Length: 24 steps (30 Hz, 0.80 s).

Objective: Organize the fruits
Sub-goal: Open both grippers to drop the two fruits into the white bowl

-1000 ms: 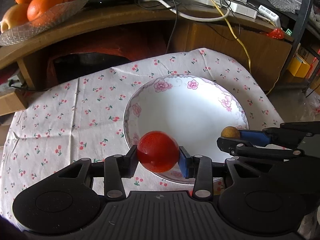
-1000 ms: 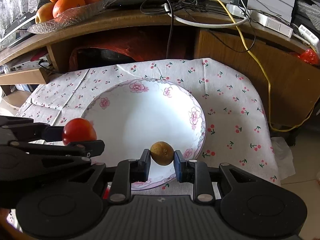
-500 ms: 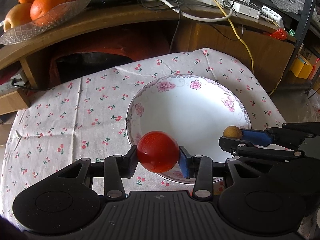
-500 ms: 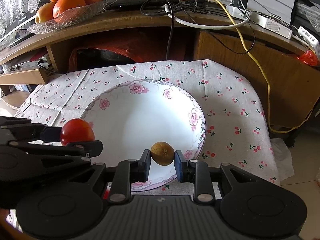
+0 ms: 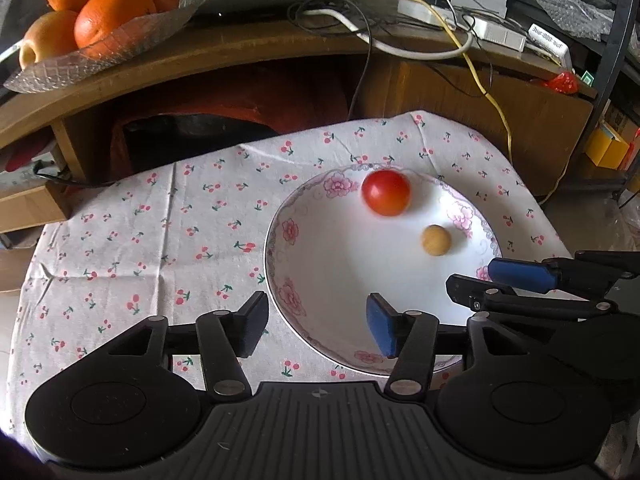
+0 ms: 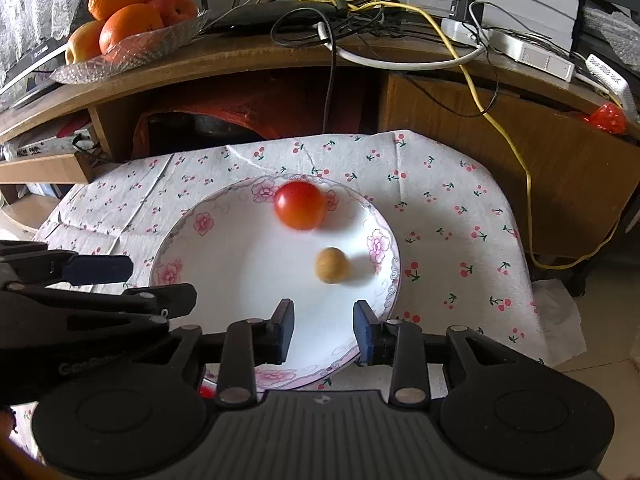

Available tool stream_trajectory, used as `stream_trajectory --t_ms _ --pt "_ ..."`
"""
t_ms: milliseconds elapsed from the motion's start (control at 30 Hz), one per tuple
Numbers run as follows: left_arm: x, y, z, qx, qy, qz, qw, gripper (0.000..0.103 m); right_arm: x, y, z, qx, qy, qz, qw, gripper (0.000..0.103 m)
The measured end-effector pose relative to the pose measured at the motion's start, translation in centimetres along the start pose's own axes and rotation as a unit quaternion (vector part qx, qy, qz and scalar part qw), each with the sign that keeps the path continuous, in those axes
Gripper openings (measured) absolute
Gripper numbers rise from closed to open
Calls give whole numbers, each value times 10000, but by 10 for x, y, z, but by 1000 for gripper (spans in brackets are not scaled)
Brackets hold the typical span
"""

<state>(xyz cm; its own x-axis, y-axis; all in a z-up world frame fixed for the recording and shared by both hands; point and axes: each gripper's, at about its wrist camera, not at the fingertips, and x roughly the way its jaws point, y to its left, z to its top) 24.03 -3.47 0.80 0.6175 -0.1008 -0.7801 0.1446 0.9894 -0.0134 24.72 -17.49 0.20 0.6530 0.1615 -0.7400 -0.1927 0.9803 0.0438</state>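
Fruits sit loose in a white porcelain plate (image 5: 320, 280), its scalloped rim ringed with pink painted flowers: a glossy red tomato (image 5: 386, 192) toward the far rim, slightly blurred, and a small matte tan-brown round fruit (image 5: 436, 240) just nearer, the two close but apart. Both lie ahead of the tongs and clear of them. The left gripper (image 5: 316, 324) is spread wide and empty, one black finger over the cloth beside the plate's left edge, the other, faced with a blue pad, above the near part of the dish. The right gripper (image 6: 323, 330) is likewise parted and holds nothing, its blue-padded fingers straddling the plate's near rim, the tan fruit just beyond their tips. From each wrist view the other tool's flat blue pad and black linkage reach in from the side over the plate's edge. Beneath the plate lies a creased white tablecloth (image 5: 160, 240) printed with small red cherries. Farther ahead and to the left, on a curved wooden shelf (image 6: 240, 60), a cut-glass dish (image 6: 132, 48) is heaped with oranges (image 6: 130, 26), with tangled black, white and yellow cables (image 6: 400, 20) alongside.
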Motion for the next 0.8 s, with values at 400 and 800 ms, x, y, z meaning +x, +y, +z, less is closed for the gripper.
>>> stream_trajectory --t_ms 400,800 --pt "-10 2 0 -33 -112 -3 9999 70 -3 -5 1 179 -52 82 9998 43" --pt "-17 2 -2 -4 -158 -68 9999 75 -10 -6 -1 102 -144 131 9998 44"
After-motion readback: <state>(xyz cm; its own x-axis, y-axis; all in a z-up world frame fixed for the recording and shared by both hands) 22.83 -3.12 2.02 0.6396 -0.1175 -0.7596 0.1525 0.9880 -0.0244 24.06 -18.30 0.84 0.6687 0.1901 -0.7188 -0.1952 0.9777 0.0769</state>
